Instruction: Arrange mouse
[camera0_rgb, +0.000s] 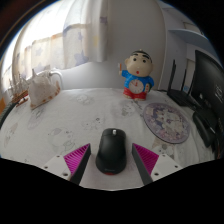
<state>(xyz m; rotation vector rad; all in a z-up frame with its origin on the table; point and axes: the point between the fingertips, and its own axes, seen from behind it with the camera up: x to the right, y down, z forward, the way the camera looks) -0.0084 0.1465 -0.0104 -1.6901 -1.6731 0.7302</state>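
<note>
A black computer mouse (111, 150) lies on the white patterned tablecloth (70, 120), between my gripper's two fingers. My gripper (111, 162) is open: the pink pads (78, 158) stand on either side of the mouse with a narrow gap at each side. A round purple mouse mat (165, 122) lies on the table ahead of the fingers and to the right, apart from the mouse.
A cartoon boy figure with a round red base (138, 76) stands at the back of the table. A white jug-like object (42, 88) stands at the back left. Dark equipment (190, 92) stands along the right side. A curtained window is behind.
</note>
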